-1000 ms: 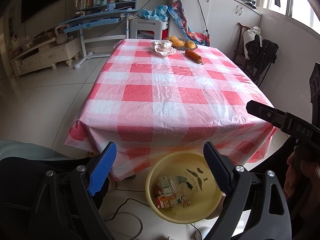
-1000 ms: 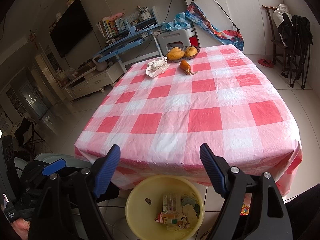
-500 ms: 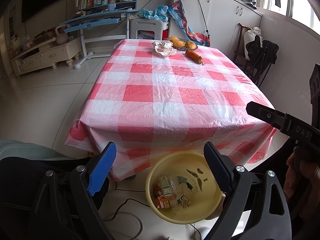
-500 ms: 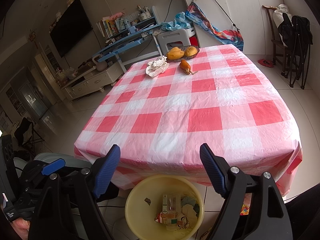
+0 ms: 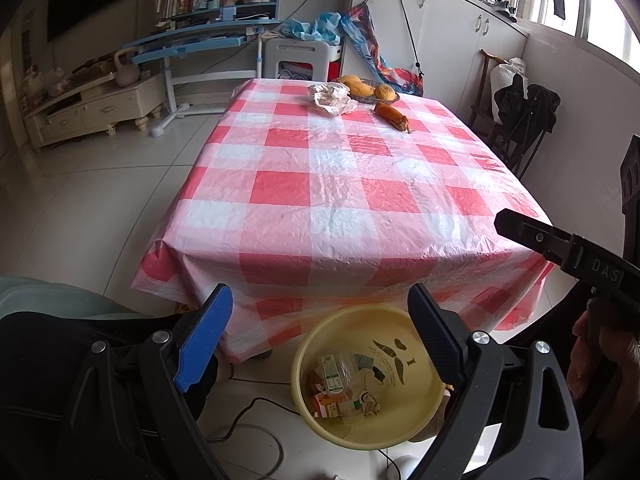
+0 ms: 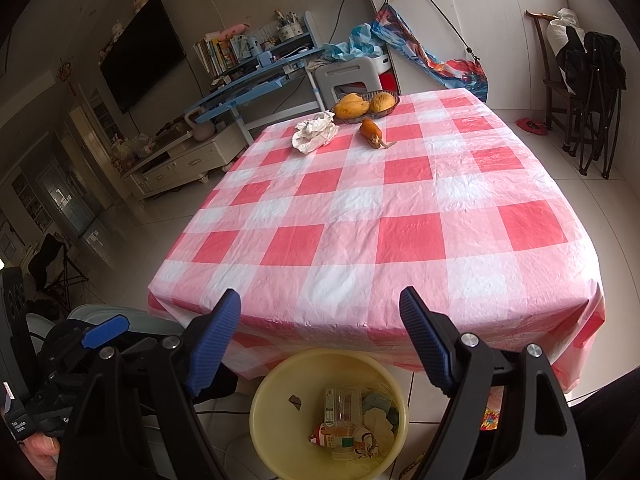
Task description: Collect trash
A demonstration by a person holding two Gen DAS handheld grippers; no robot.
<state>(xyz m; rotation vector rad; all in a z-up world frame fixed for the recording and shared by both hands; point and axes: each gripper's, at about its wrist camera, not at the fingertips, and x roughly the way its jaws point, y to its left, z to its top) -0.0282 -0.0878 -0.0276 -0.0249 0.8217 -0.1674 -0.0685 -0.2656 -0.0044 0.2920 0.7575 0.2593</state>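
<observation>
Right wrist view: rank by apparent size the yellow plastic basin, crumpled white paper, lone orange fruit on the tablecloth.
1. Yellow plastic basin, though it sits nearest the camera, which inflates it.
2. Crumpled white paper.
3. Lone orange fruit, beside the paper at a similar distance, so that comparison is fair.

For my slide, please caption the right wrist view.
Open right gripper above yellow bin of trash; crumpled paper remains on checked table.

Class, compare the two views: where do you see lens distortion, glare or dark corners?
Left wrist view: window at upper right blown out, sheen on the tablecloth, walls bowed. Right wrist view: black vignette corners, cabinets curved, left of the room dim.
</observation>
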